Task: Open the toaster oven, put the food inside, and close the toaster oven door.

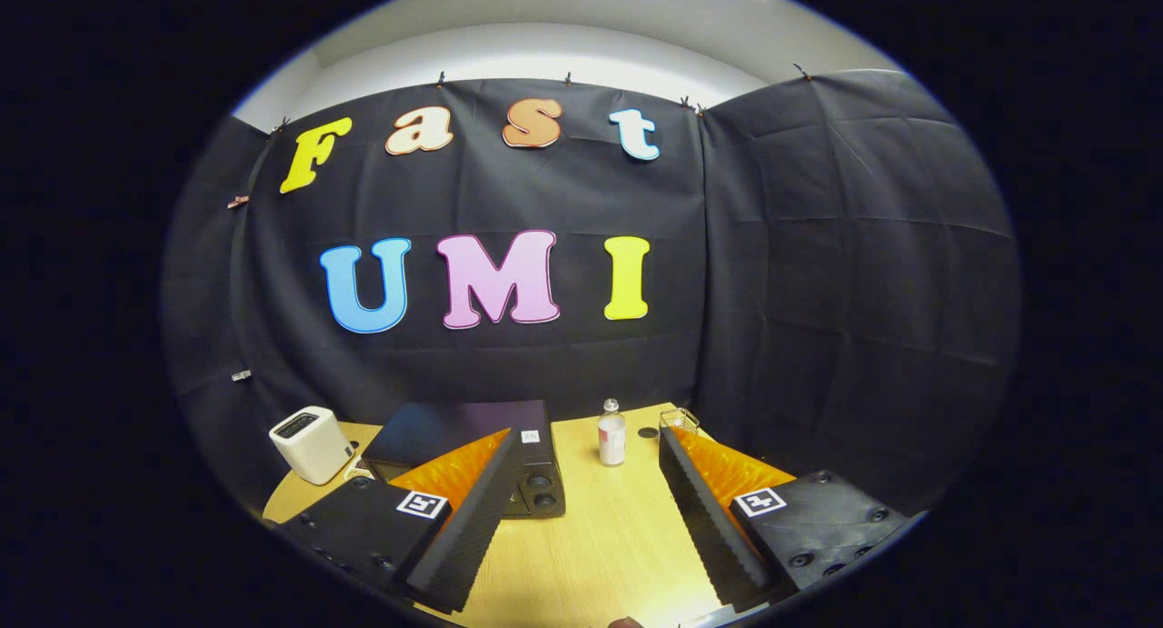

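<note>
While I am holding the gripper (591, 510) spread and empty | dark boxy toaster oven (472, 442) is lying ahead-left, behind the left finger.

We've got one cam, riding on the gripper (591, 519), looking fwd along its two fingers, which spread wide apart with nothing between them. It sits above the wooden table (618, 537), angled slightly down, facing the booth wall. Near to mid range: toaster oven (472, 437), bottle (611, 435) and white box (312, 443) lie just beyond the fingertips.
</note>
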A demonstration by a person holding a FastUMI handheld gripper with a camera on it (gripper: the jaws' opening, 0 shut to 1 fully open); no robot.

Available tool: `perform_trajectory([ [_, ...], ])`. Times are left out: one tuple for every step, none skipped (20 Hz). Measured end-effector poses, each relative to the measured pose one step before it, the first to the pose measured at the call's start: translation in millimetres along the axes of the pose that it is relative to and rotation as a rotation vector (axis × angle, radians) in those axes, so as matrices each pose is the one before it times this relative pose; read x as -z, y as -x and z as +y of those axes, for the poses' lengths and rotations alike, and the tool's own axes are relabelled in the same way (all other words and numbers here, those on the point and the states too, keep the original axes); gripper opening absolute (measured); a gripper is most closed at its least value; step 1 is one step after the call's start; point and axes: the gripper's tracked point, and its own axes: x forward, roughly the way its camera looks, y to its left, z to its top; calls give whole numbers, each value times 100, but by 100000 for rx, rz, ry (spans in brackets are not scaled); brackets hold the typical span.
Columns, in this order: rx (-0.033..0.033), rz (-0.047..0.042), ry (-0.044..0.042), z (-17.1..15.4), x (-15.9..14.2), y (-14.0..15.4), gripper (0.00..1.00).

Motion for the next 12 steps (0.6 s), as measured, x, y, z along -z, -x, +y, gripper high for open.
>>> perform_trajectory([
  [-682,350,-451,312,54,-379,98],
  [-563,150,-403,205,119,-353,99],
  [-421,365,-515,239,74,-358,99],
  [-872,295,-715,398,86,-436,99],
  [-929,-17,-634,476,23,-286,99],
  [-907,-78,-293,472,-96,-221,99],
  [-999,-241,275,488,-30,-397,99],
  [-1253,214,716,513,93,-310,99],
  [-1417,275,697,573,32,-333,100],
  [-1409,122,683,613,-120,-279,100],
  [-1360,-153,591,600,-188,-257,99],
  [-1324,-82,529,612,-164,-400,99],
])
